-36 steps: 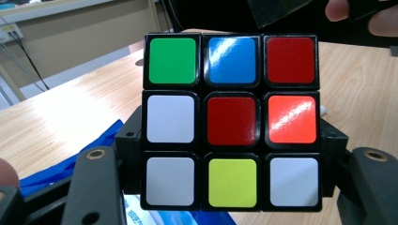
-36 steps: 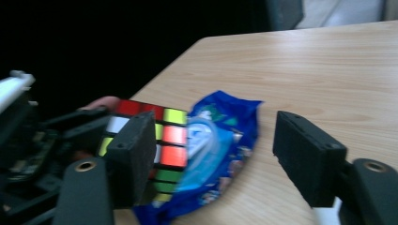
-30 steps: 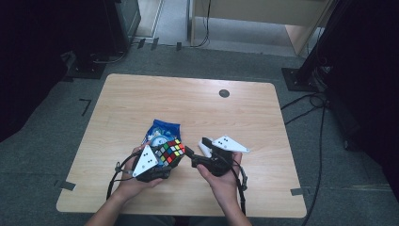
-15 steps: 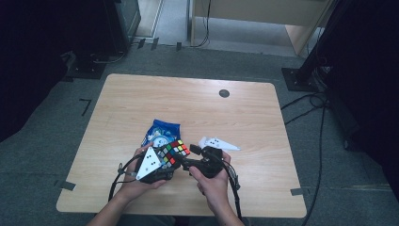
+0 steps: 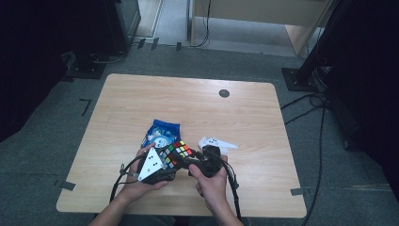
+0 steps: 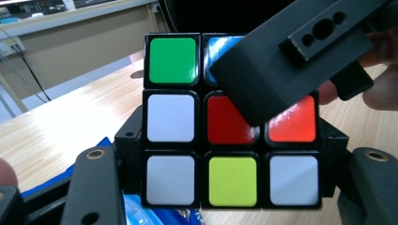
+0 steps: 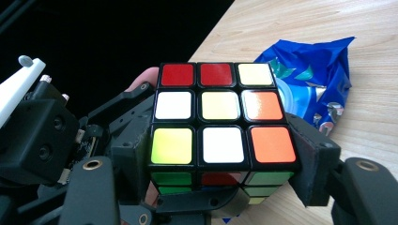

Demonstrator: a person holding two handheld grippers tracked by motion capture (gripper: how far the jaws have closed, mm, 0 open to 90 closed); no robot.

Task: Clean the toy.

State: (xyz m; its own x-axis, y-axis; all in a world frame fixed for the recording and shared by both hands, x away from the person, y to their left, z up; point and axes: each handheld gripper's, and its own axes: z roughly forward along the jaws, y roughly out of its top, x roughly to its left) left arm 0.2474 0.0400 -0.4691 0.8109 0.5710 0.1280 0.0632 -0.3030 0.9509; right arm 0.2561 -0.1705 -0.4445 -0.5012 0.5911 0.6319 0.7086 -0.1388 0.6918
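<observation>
A scrambled Rubik's cube (image 5: 178, 151) is held just above the near middle of the wooden table (image 5: 188, 103). My left gripper (image 5: 170, 161) is shut on it from the left; in the left gripper view its jaws clamp the lower sides of the cube (image 6: 206, 140). My right gripper (image 5: 187, 159) comes in from the right. Its jaws have just been closing, and in the right gripper view they press both sides of the cube (image 7: 220, 122). One of its fingers (image 6: 281, 65) lies across the cube's upper right face in the left gripper view.
A crumpled blue snack packet (image 5: 160, 134) lies on the table just behind the cube, also seen as the packet (image 7: 314, 79). A small black round cap (image 5: 224, 93) sits far back. Cables and dark stands ring the table on the floor.
The right gripper has moved left from just beside the cube onto it, and its jaws now sit on the cube's sides. The left hand and the cube have stayed in place.
</observation>
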